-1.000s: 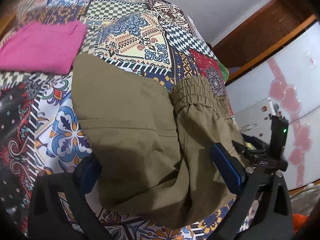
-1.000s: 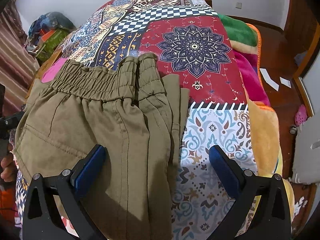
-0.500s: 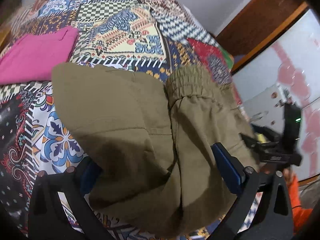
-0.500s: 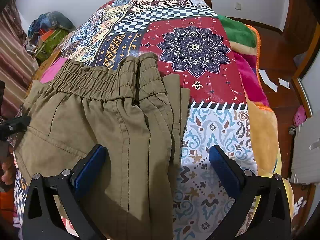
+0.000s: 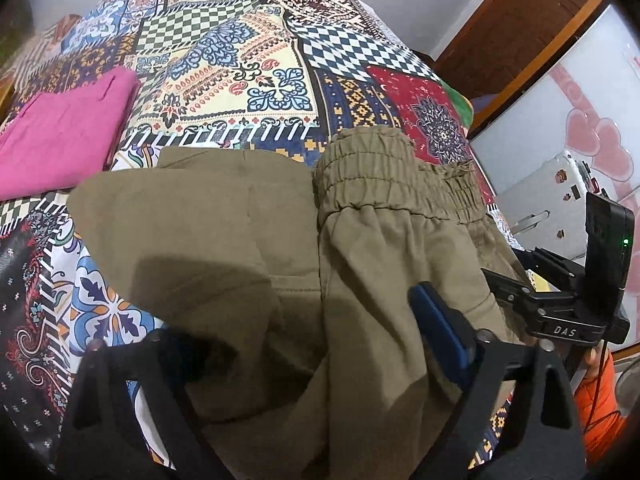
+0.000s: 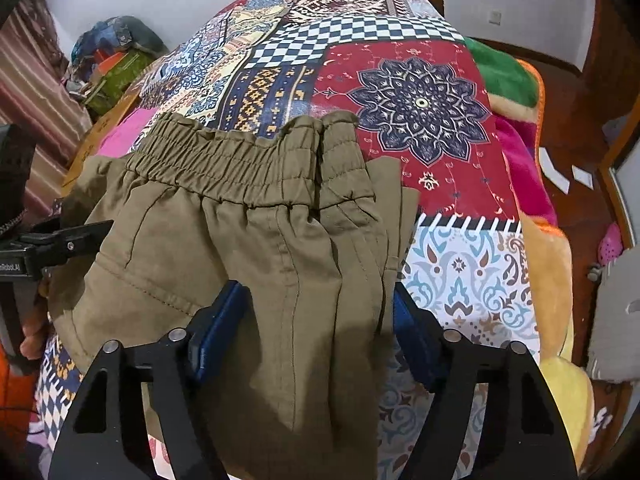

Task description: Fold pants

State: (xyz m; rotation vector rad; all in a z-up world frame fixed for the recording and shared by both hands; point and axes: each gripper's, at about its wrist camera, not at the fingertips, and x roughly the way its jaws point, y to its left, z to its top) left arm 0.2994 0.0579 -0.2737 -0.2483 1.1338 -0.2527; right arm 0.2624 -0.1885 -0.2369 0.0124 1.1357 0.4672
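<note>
1. The olive pants [image 5: 248,264] lie on the patchwork bedspread [image 5: 240,64], already doubled, with the elastic waistband [image 6: 240,172] ahead of both claws.
2. The left gripper [image 5: 304,344] has its jaws part open, with loose cloth bunched between them; a firm grip cannot be told.
3. The right gripper [image 6: 316,332] has narrowed onto the layered edge, blue pads touching cloth on both sides.
4. Judged progress: roughly midway. A final fold and flattening seem left.
5. A folded pink garment [image 5: 64,136] lies far ahead-left of the left claw.
</note>
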